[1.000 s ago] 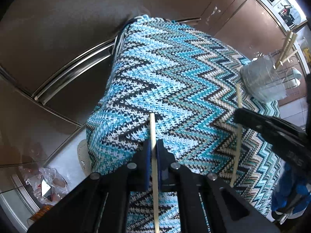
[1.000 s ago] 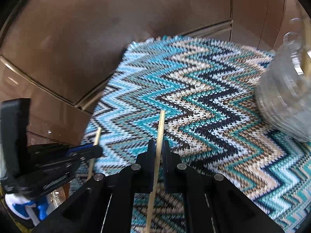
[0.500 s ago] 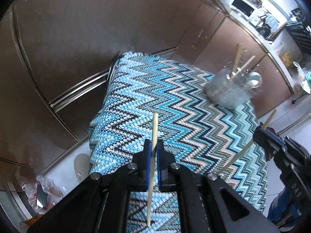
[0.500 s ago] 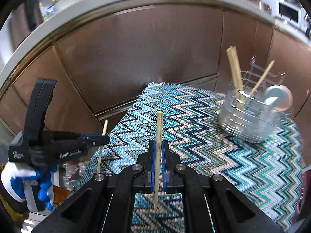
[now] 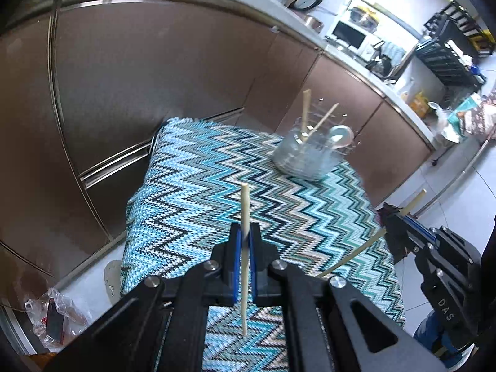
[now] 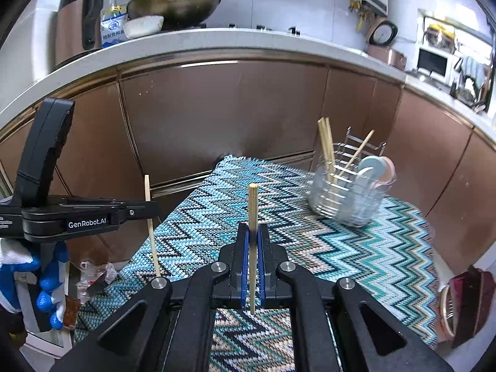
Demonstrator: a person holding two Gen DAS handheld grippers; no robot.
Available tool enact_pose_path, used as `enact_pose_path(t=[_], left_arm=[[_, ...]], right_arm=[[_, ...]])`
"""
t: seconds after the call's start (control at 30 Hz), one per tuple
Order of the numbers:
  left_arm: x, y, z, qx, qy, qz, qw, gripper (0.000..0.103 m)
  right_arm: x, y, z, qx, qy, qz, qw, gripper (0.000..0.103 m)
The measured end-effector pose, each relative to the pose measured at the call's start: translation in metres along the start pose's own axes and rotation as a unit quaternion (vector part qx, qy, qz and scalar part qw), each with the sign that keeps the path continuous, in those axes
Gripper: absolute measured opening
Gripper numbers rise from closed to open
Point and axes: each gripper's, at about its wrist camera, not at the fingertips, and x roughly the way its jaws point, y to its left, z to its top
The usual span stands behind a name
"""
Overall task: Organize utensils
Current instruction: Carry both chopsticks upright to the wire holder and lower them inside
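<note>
My left gripper [image 5: 244, 235] is shut on a wooden chopstick [image 5: 245, 204] held upright above the zigzag-patterned cloth [image 5: 192, 192]. My right gripper [image 6: 253, 237] is shut on another chopstick [image 6: 252, 204], also upright. Each gripper shows in the other's view: the right one [image 5: 391, 217] at the right edge, the left one [image 6: 152, 209] at the left. A clear utensil holder [image 6: 347, 198] stands at the cloth's far right with several chopsticks [image 6: 325, 142] and spoons [image 6: 376, 167] in it; it also shows in the left wrist view [image 5: 307, 158].
Brown cabinet fronts [image 6: 223, 117] run behind the table under a white counter [image 6: 217, 38] with a wok [image 6: 173, 1]. A plastic bag [image 5: 52, 319] lies on the floor at the left. A dark red bag [image 6: 468, 297] sits at the right.
Both grippers have lifted and tilted up with their chopsticks, so the holder and the counter have come into view. Both stay shut.
</note>
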Motion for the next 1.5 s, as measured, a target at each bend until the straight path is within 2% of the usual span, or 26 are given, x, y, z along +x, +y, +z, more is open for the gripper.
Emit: enact_pose_path(t=[0.23, 0.43, 0.87, 1.23, 1.5], left_arm=[[-0.040, -0.026, -0.015, 0.023, -0.042, -0.013, 0.9988, 0.005], [-0.071, -0.052, -0.026, 0.049, -0.085, -0.007, 0.9951, 0.005], [-0.108, -0.095, -0.025, 0.091, -0.156, 0.001, 0.9836, 0.005], [-0.115, -0.132, -0.004, 0.120, -0.195, -0.007, 0.9734, 0.005], [-0.104, -0.159, 0.031, 0.137, -0.216, -0.018, 0.9666, 0.005]], right_arm=[[-0.045, 0.014, -0.013, -0.016, -0.036, -0.040, 0.998, 0.005], [-0.078, 0.020, -0.021, -0.024, -0.069, -0.071, 0.995, 0.005], [-0.117, 0.011, -0.024, -0.030, -0.112, -0.104, 0.988, 0.005], [-0.119, -0.017, -0.011, -0.021, -0.133, -0.122, 0.983, 0.005], [-0.114, -0.054, 0.007, 0.000, -0.150, -0.123, 0.981, 0.005]])
